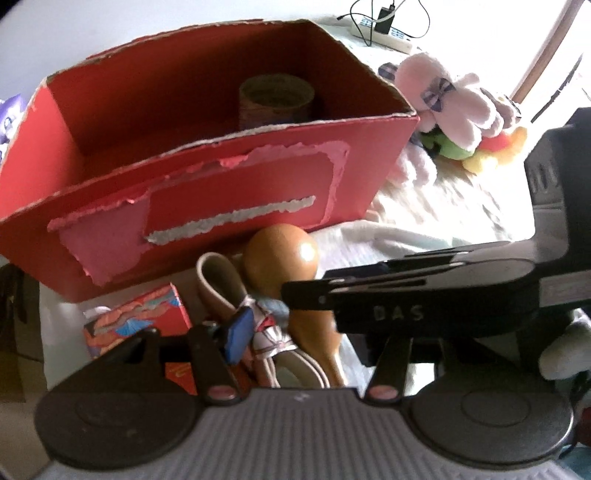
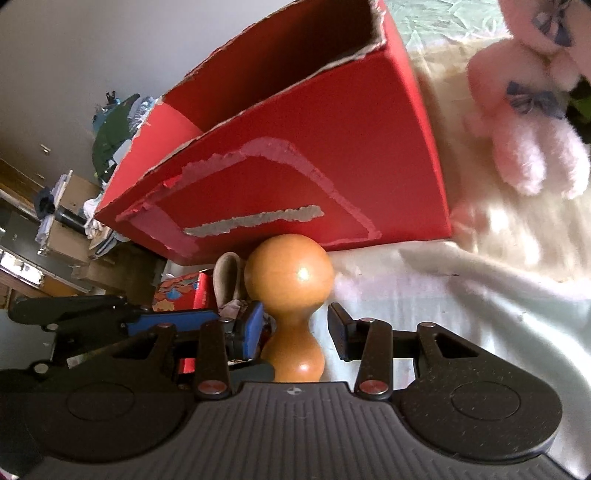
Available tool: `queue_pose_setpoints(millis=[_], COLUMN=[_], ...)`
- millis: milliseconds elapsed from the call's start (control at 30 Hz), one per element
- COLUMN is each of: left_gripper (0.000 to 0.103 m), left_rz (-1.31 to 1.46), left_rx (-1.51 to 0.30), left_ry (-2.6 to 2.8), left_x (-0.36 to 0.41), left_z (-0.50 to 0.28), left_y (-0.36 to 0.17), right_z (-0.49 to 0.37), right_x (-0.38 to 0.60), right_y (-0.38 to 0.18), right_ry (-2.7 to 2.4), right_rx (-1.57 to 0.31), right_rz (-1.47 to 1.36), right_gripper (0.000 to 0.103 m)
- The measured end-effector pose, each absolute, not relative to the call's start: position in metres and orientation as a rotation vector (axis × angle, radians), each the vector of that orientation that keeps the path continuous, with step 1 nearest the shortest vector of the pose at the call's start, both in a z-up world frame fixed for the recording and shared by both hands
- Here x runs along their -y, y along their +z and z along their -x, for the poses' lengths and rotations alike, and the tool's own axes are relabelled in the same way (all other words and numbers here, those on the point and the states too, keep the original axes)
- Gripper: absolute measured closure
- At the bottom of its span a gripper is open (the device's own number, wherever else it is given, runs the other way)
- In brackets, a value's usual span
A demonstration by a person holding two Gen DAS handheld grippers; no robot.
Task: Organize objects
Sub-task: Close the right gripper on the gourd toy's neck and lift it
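A red cardboard box (image 1: 207,173) stands open on the white cloth, with a brown tape roll (image 1: 275,99) inside; it also shows in the right wrist view (image 2: 314,147). A wooden maraca (image 2: 290,295) lies in front of the box. My right gripper (image 2: 295,328) is open, its fingers on either side of the maraca's neck, apart from it. In the left wrist view the maraca (image 1: 284,258) lies beside a small tan shoe (image 1: 225,284). My left gripper (image 1: 291,325) is open over the shoe; its right finger is hidden behind the right gripper's body.
A colourful small box (image 1: 147,325) lies left of the shoe. A pink plush toy (image 1: 447,99) lies right of the red box on green and yellow toys (image 1: 476,147). A power strip (image 1: 384,33) lies at the back. Cluttered shelves (image 2: 55,221) stand at left.
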State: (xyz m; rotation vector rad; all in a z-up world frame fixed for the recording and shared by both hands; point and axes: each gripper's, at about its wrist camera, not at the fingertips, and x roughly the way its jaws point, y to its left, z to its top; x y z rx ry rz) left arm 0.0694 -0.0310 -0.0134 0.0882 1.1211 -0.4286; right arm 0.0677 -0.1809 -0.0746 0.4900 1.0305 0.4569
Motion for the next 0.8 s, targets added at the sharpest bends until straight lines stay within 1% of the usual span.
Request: queue_pose_setpoints(millis=[167, 233, 267, 333, 467, 567, 667, 800], left_gripper=[0.048, 0.048, 0.048, 0.048, 0.048, 0.048, 0.05, 0.057], left_rz=[-0.111, -0.118, -0.117, -0.109, -0.076, -0.073, -0.04, 0.009], left_rx=[-1.103, -1.107, -1.11, -1.111, -1.124, -1.139, -1.167, -1.197], left_ry=[-0.468, -0.47, -0.467, -0.458, -0.416, -0.394, -0.372, -0.371], left_x=[0.032, 0.035, 0.037, 0.04, 0.048, 0.057, 0.063, 0.078], left_z=[-0.065, -0.064, -0.064, -0.062, -0.062, -0.062, -0.065, -0.067], left_y=[-0.008, -0.01, -0.01, -0.011, -0.014, -0.02, -0.027, -0.034], right_z=[-0.07, -0.071, -0.072, -0.074, -0.074, -0.072, -0.07, -0.068], right_x=[0.185, 0.19, 0.193, 0.199, 0.219, 0.233, 0.25, 0.268], right_y=[-0.087, -0.092, -0.093, -0.094, -0.092, -0.088, -0.082, -0.078], right_ry=[0.493, 0.517, 0.53, 0.563, 0.602, 0.605, 0.615, 0.619], right_rx=[-1.045, -1.059, -1.06, -1.068, -1.084, -1.096, -1.096, -1.103], right_rz=[-0.555, -0.59, -0.603, -0.622, -0.668, -0.648, -0.627, -0.615], right_gripper=[0.06, 0.062, 0.064, 0.072, 0.072, 0.072, 0.072, 0.072])
